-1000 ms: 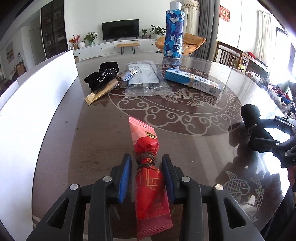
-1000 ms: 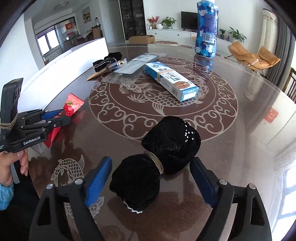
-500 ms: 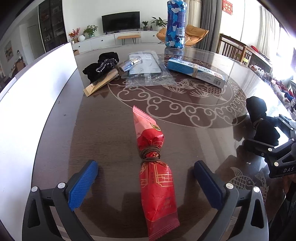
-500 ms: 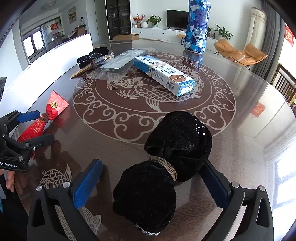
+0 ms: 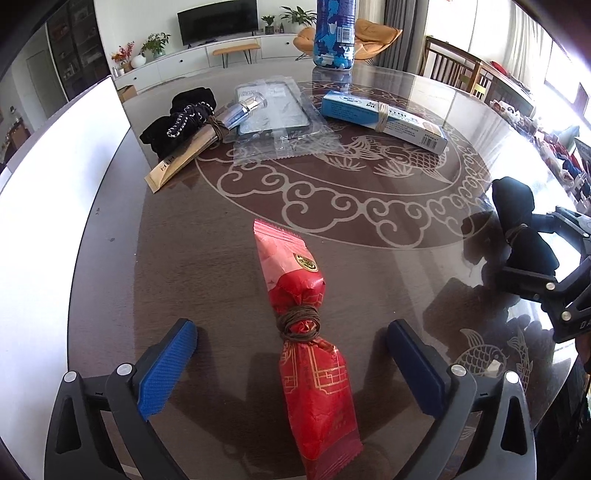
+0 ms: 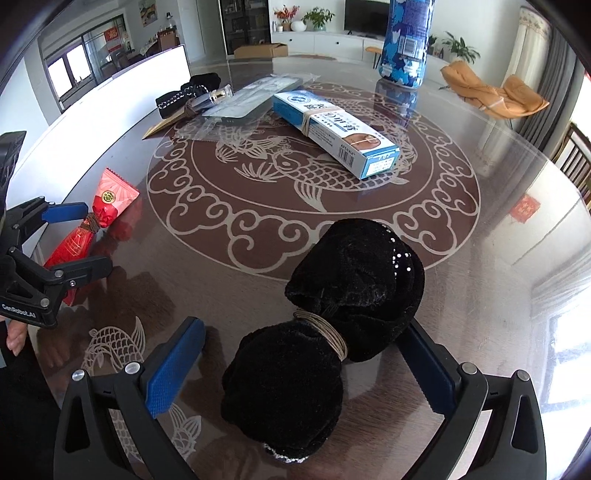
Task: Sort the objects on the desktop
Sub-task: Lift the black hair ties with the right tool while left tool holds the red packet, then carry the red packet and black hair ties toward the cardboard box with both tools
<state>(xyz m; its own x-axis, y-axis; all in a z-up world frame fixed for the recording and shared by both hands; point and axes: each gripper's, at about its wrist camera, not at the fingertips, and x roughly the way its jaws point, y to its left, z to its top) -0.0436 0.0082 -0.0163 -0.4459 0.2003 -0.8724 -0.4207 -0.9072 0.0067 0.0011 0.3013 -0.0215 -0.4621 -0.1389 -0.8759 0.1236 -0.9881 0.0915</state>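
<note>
A red snack packet [image 5: 306, 332], tied round its middle with brown cord, lies on the table between the wide-open jaws of my left gripper [image 5: 291, 350]; it also shows in the right wrist view [image 6: 88, 225]. A black velvet bundle [image 6: 321, 332], tied with a band, lies on the table between the open jaws of my right gripper [image 6: 303, 358]; it also shows in the left wrist view [image 5: 521, 236]. Neither gripper touches its object.
Farther back on the round glass-topped table [image 5: 369, 236] lie a blue and white box [image 5: 384, 118], a clear plastic bag with a dark tray [image 5: 277, 110], a small bottle tied to a tan box [image 5: 195, 147], black cloth [image 5: 181, 114] and a tall blue bottle [image 5: 334, 33]. A white panel [image 5: 48, 199] runs along the left.
My left gripper has opened and let go of the red packet, which now lies on the table. My right gripper has opened a little wider around the black bundle.
</note>
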